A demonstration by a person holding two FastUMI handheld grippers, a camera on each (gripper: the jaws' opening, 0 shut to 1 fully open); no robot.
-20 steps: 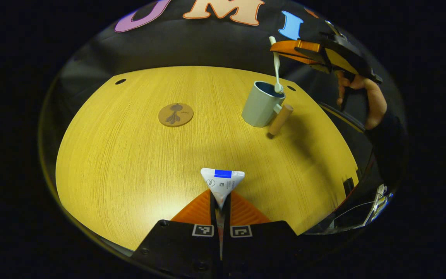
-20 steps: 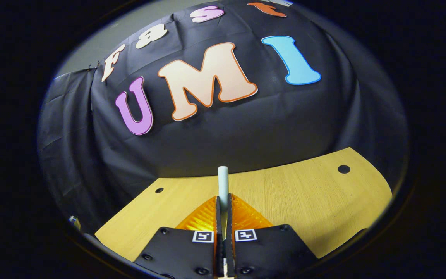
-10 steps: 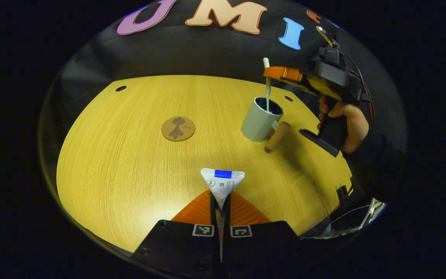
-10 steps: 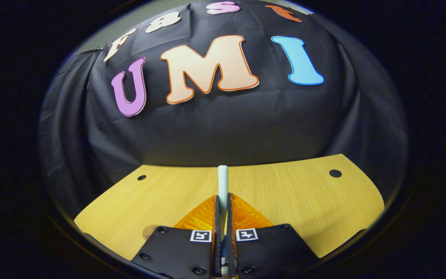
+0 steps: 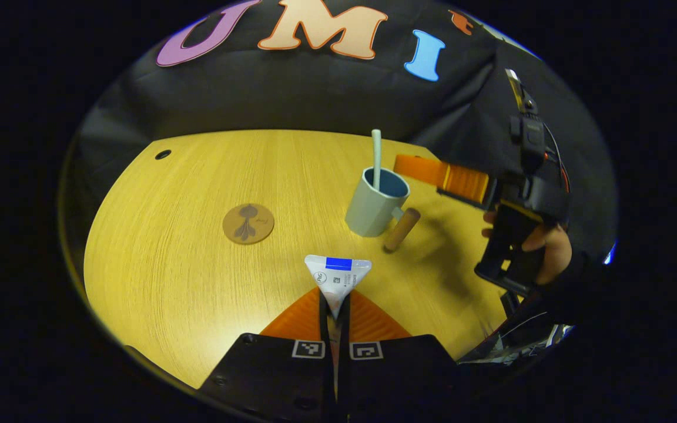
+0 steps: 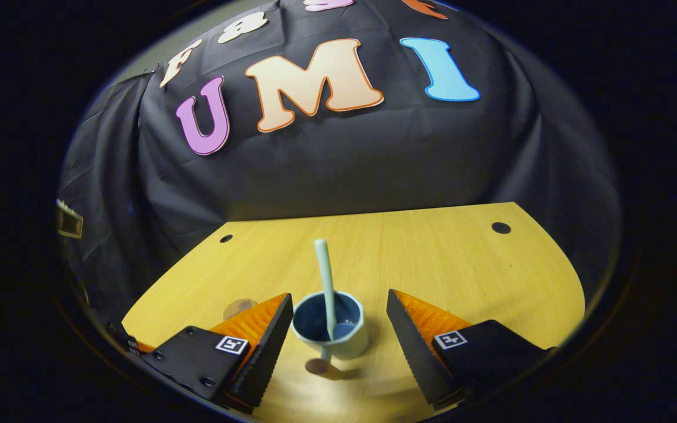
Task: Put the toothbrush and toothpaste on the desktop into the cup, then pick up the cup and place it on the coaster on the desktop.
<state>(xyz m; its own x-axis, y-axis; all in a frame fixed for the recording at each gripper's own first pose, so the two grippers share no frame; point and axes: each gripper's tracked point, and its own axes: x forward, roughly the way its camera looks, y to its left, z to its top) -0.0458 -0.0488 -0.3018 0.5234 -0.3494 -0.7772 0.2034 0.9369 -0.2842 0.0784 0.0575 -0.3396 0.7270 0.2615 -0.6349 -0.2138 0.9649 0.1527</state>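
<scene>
Standing upright in the cup [image 6: 329, 329], the toothbrush [image 6: 325, 276] is now released: the right tool [image 6: 338, 346], clamped on its handle half a second ago, has its jaws spread wide either side of the cup. The cup is pale grey-blue with a wooden handle [image 5: 401, 230]. The left tool [image 5: 335, 311] stays closed on the white toothpaste [image 5: 338, 277], nearer than the cup; the coaster [image 5: 248, 223] lies left of the cup on the tabletop [image 5: 168, 264].

1. lighting dim; desktop [image 5: 197, 194] evenly lit, backdrop dark.
2. soft shadow on the desktop right of the cup [image 5: 374, 202] in the left gripper view.
3. strong fisheye bending at desktop edges.
4. focus sharp, no blur.
</scene>
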